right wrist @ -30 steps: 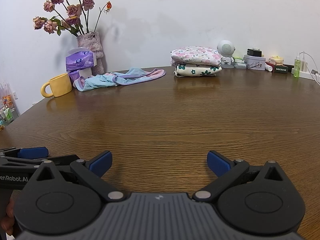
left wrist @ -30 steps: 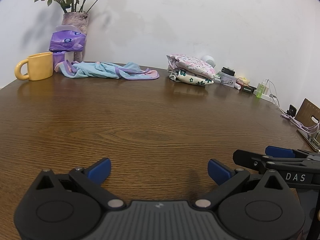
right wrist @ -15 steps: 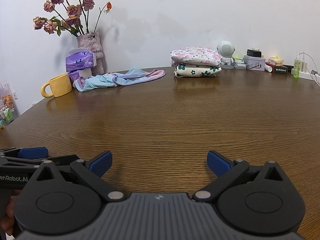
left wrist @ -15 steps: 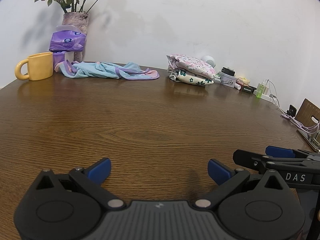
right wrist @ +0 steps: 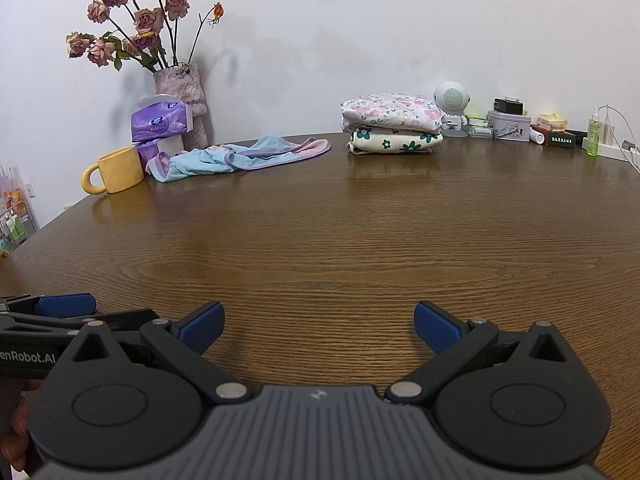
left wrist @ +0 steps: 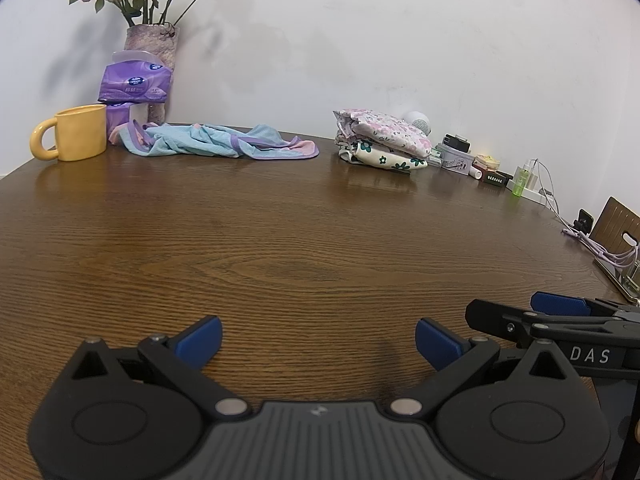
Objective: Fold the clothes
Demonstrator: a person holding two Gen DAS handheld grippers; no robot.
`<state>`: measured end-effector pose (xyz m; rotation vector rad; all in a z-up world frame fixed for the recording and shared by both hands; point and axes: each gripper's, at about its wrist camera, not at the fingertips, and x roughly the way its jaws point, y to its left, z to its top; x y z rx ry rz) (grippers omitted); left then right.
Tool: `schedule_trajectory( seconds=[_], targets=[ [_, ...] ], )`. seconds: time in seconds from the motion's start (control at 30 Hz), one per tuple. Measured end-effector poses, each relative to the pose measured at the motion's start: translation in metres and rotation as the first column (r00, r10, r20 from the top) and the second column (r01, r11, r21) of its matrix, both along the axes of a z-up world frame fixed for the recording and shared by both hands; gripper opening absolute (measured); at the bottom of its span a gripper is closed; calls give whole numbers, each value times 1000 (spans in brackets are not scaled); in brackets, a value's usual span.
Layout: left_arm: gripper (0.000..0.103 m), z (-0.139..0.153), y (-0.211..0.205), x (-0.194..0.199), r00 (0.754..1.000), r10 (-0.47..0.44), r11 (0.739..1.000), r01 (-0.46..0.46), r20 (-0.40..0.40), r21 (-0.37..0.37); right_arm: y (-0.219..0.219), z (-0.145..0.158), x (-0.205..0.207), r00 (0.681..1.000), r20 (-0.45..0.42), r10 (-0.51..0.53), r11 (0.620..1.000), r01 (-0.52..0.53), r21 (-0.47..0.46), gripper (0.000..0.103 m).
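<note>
A crumpled light-blue garment with purple and pink trim lies unfolded at the far side of the wooden table. Right of it stands a stack of two folded floral garments. My left gripper hovers open over the near table edge, nothing between its blue pads. My right gripper is likewise open and empty, side by side with the left one. Both are far from the clothes.
A yellow mug, purple tissue packs and a vase of dried roses stand far left. A round white speaker, tins, a green bottle and cables crowd the far right.
</note>
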<state>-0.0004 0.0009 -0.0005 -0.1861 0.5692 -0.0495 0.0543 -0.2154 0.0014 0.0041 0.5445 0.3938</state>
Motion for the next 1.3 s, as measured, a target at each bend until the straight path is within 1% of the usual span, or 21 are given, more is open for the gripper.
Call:
schedule_trajectory(
  seconds=[1.3],
  targets=[
    [103,-2,1,0,1000,2,1000,-2,3,-3,1,0,-1,1000,12,0,1000,0,-8,103]
  ],
)
